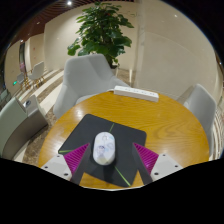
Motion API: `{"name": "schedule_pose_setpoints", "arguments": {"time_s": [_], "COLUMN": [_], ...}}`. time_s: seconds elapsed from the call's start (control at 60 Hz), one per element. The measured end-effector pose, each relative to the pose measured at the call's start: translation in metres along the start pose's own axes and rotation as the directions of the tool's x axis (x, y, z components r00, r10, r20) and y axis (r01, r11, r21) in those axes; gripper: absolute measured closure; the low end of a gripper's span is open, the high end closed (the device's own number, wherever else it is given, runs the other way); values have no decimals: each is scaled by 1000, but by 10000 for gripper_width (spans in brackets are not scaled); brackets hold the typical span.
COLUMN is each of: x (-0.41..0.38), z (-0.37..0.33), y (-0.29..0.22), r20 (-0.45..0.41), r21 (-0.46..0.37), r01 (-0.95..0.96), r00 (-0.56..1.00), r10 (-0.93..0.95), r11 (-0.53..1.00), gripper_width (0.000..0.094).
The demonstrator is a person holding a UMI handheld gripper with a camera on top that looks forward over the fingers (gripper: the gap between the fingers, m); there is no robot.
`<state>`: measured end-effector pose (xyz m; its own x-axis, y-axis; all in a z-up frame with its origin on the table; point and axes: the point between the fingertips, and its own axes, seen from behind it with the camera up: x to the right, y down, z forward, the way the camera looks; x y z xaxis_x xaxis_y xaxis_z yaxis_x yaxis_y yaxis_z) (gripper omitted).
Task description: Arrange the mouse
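Note:
A white mouse point(104, 148) lies on a dark grey mouse mat point(105, 140) on the round wooden table point(165, 120). My gripper point(109, 158) is open, its two fingers spread wide. The mouse stands between them with a clear gap at either side. The left pad point(74, 156) and the right pad point(146, 158) both sit over the mat's near corners. The mouse rests on the mat on its own, about level with the fingertips.
A white keyboard point(136, 93) lies at the table's far edge. Grey chairs stand around the table: one behind it point(86, 75), one at the right point(200, 102), one at the left point(18, 125). A leafy potted plant point(103, 28) stands beyond.

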<state>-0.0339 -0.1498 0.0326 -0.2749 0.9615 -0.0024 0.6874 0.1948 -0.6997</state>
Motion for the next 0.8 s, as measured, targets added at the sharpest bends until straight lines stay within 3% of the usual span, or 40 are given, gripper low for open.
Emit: {"name": "schedule_pose_setpoints", "arguments": {"time_s": [0.133,0.383,0.55,0.8], "x": [32,111,161,192], "z": [-78,-199,-241,-282], "y": [25,129,186,225], "r20": [-1,-72,-150,-178], "r21": [-19,-80,-89,-64], "r01": [-16,-71,-106,-157], "r00": [1000,995,984,973], "r10": [16,66,92,143], "r11": [1000,994,990,986], "gripper_width": [75,71,71,69]}}
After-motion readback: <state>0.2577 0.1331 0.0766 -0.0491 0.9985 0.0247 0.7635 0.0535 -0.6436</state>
